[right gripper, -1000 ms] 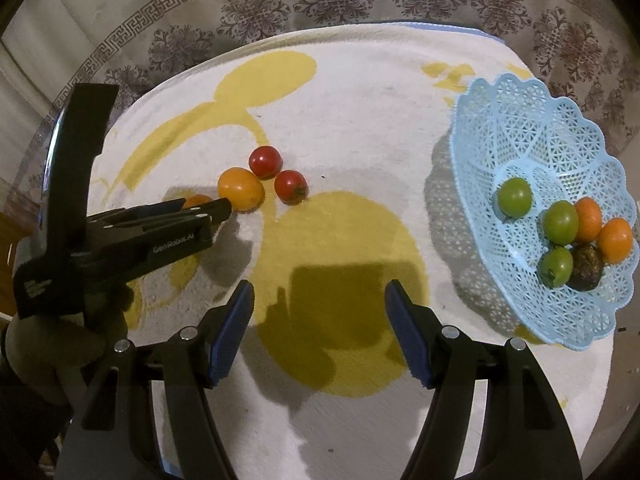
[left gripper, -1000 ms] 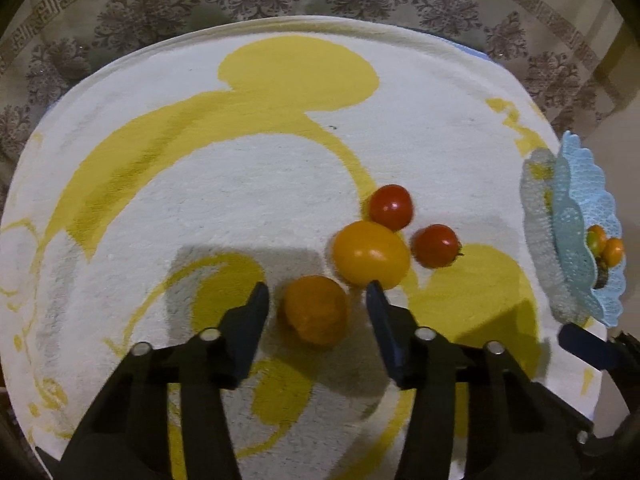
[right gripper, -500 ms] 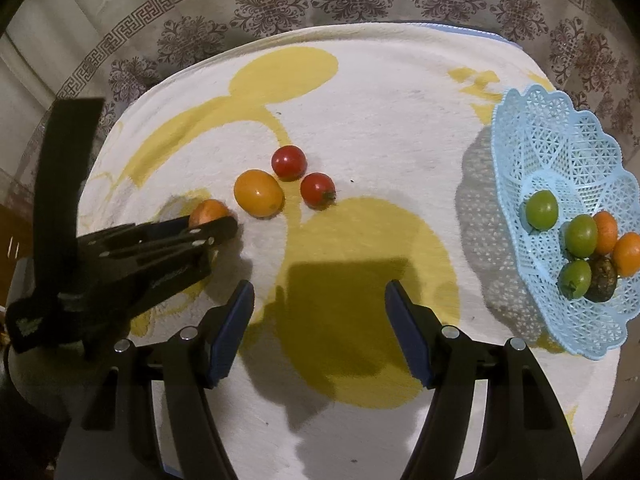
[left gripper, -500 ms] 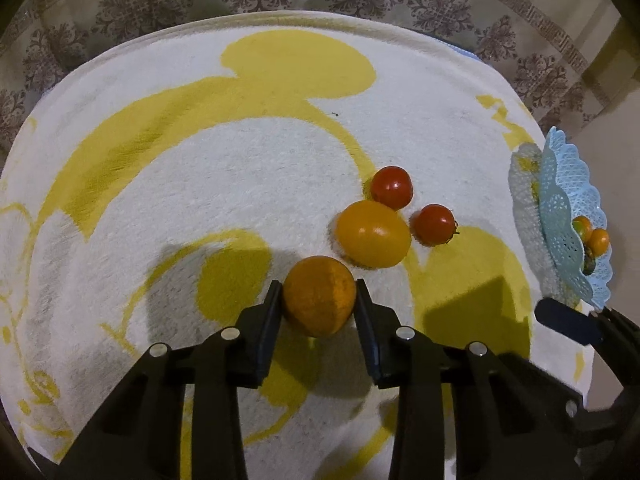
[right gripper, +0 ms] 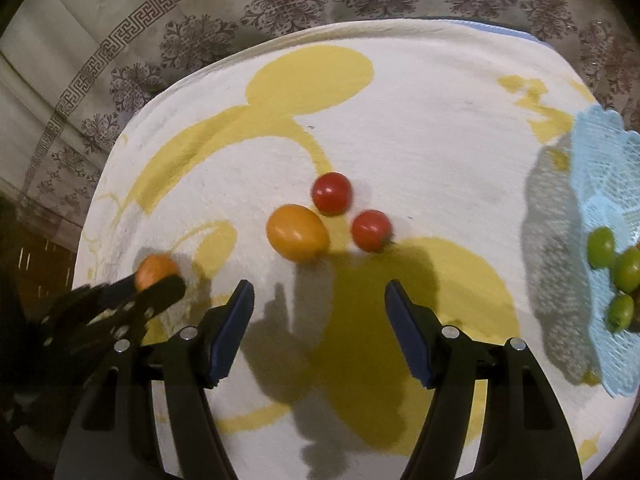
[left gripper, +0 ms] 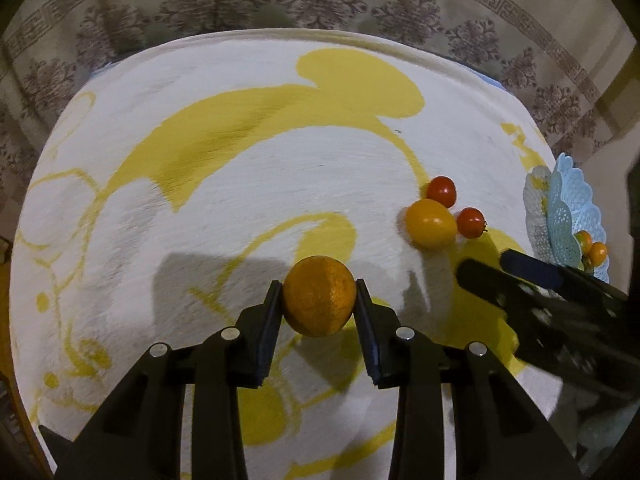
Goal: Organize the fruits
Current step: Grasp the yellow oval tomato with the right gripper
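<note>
Midway through the sorting, the left gripper (left gripper: pixel 318 300) clamps an orange (left gripper: pixel 319 296) just above the yellow-and-white towel (left gripper: pixel 280 160), well apart from the blue lattice basket (right gripper: pixel 600 184) that already holds three green fruits (right gripper: pixel 601 246) and some orange ones (left gripper: pixel 598 252). Between orange and basket, a yellow tomato (right gripper: pixel 297 233) and two red tomatoes (right gripper: pixel 331 193) wait on the towel. The right gripper (right gripper: pixel 318 320) hangs empty, jaws apart, near them.

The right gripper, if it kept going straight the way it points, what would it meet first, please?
Probably the bare towel: the open right gripper points down at it, short of the yellow tomato. Depth is unclear.
</note>
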Available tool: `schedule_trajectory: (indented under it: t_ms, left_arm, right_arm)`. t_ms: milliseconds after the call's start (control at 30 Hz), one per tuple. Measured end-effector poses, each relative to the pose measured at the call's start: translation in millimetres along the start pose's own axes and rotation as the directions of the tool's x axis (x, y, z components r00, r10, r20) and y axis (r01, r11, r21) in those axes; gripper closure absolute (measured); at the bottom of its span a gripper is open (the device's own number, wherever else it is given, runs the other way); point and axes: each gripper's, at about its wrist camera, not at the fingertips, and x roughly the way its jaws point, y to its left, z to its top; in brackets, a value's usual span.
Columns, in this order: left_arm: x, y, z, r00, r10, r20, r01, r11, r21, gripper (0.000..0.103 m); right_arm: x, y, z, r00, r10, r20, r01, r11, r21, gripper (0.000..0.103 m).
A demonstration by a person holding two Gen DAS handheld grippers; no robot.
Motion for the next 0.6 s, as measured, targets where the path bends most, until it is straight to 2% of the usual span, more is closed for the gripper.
schedule_trajectory:
  t_ms: [233,500,600]
  left_arm:
    - [-7.9,19.7,-8.7,1.0,0.018,-0.004,-0.018,0.999,-0.035,0.067]
    - [-14.5,36.3,-18.7,1.0,0.027,-0.012,-0.027,0.998,-0.051,0.067]
    - [-16.7,39.6,-21.2,0.999,0.031,-0.013,-0.031,0.998,-0.053,0.067]
  right_arm:
    - [30.3,12.2,13.1,1.0,-0.02,-0.02,0.021,1.0,0.013,0.034]
    - [47.3,25.9,24.3,0.996,-0.093,-0.004,0.092,0.995,-0.022,0.035]
    - [48.4,26.4,23.0,0.99,-0.139,0.008,0.14,0.989,-0.045,0.046]
